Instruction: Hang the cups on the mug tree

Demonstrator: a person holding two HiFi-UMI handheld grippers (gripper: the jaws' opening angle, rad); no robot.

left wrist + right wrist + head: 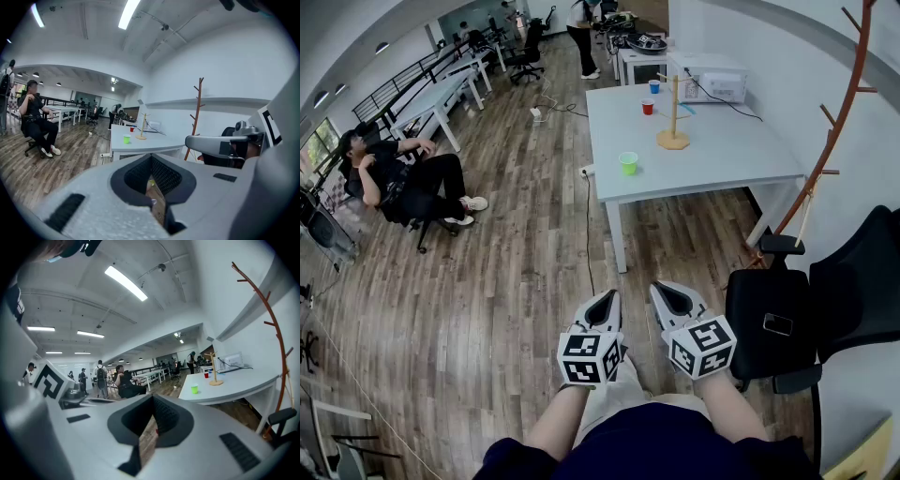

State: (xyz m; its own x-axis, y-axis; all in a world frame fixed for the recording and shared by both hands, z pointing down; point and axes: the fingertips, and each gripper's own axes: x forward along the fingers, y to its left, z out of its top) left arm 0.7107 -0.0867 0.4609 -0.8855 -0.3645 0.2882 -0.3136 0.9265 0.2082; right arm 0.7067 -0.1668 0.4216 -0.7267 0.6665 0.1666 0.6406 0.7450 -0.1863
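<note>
A wooden mug tree (673, 114) stands on the white table (722, 155), well ahead of me. A green cup (627, 163) sits near the table's front left corner. A red cup (648, 107) and a blue cup (653, 86) stand behind the tree. My left gripper (603, 305) and right gripper (675, 298) hang side by side over the wooden floor, far short of the table. Both are shut and hold nothing. The left gripper view shows its shut jaws and the green cup (127, 138) beside the tree (142, 126). The right gripper view shows the green cup (194, 389) and tree (214, 369).
A black office chair (811, 309) stands right beside my right gripper. A tall red-brown coat rack (844, 112) rises by the white wall. A white appliance (712, 80) sits at the table's back. A seated person (403, 178) is at left, with more desks behind.
</note>
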